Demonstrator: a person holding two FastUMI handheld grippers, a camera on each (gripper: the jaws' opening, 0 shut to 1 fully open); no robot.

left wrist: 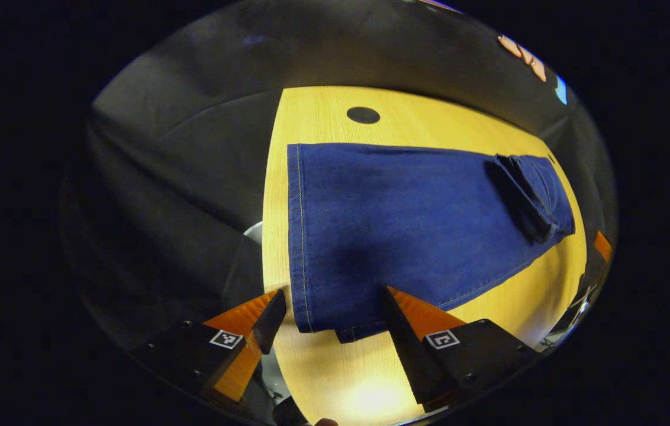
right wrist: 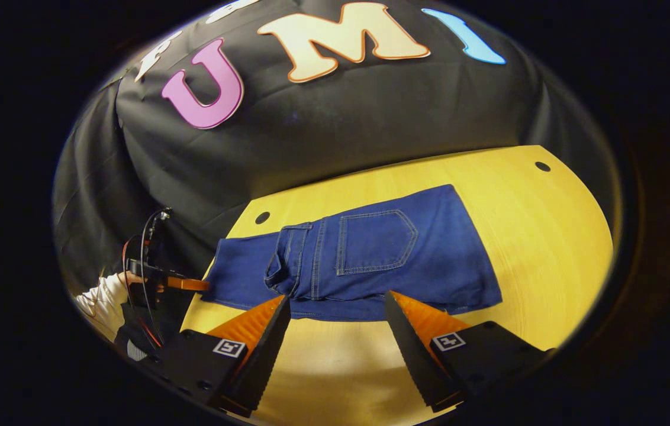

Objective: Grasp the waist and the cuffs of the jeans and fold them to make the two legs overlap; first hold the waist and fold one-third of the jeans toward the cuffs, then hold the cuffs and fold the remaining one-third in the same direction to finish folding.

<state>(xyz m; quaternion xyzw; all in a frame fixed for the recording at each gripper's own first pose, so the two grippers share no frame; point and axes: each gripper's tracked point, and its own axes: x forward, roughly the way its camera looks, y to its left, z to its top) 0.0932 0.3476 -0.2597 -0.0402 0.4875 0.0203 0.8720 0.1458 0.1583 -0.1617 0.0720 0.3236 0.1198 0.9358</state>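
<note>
Jeans point(left wrist: 406, 225) flat on counter point(left wrist: 335, 367), legs overlapped, long axis running between grippers. Cuffs point(left wrist: 302, 236) just ahead of left gripper point(left wrist: 335, 313), waist point(right wrist: 465, 248) ahead of right gripper point(right wrist: 338, 319). Both spread, empty.

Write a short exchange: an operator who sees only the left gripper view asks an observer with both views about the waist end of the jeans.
Operator: My left gripper is open at the cuffs. Is the right gripper ready at the waist?
Observer: It is open, fingers spread over the near edge of the jeans at that end, gripping nothing.
Operator: Which side of the jeans faces up there?
Observer: The back: a stitched back pocket faces up.
</note>
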